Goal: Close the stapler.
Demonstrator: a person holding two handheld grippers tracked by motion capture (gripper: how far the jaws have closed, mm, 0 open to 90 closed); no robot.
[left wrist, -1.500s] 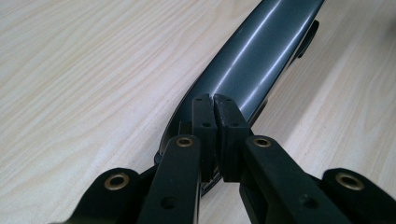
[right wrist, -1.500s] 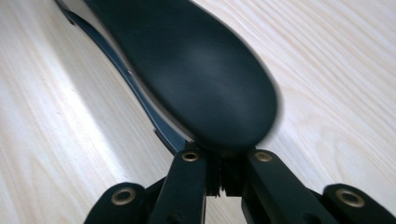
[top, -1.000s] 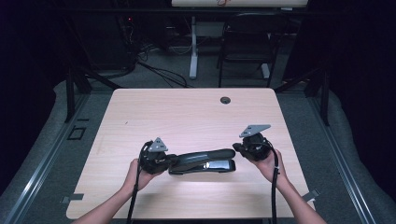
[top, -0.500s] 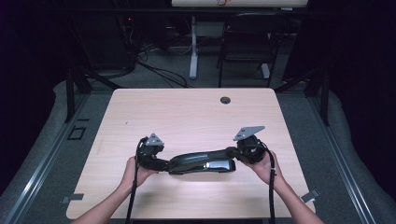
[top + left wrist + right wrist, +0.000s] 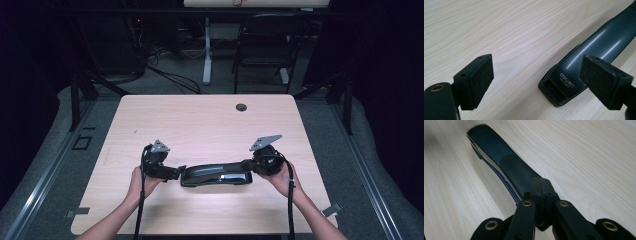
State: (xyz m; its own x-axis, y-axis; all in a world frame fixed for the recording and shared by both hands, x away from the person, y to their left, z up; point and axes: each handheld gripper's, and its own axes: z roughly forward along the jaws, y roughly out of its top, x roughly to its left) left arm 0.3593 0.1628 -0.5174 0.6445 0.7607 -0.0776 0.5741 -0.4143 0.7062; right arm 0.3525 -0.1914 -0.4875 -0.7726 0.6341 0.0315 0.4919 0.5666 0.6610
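A long dark grey stapler point(image 5: 215, 175) lies across the near middle of the wooden table point(image 5: 200, 120). My left gripper point(image 5: 179, 172) is at its left end. In the left gripper view that gripper point(image 5: 540, 75) has just been opening. Its pads point(image 5: 477, 80) stand wide apart, and the stapler's printed nose point(image 5: 564, 82) lies between them without touching either. My right gripper point(image 5: 248, 164) is at the stapler's right end. In the right gripper view its jaws point(image 5: 543, 187) are shut together and rest on top of the handle point(image 5: 499, 152).
A small round black grommet point(image 5: 241, 107) is set in the table near its far edge. A chair point(image 5: 262, 45) and a desk leg point(image 5: 207, 50) stand beyond the table. Pale bare wood surrounds the stapler.
The left gripper's jaws opened and let go of the stapler's left end. The right gripper stayed shut on the handle end and sank slightly.
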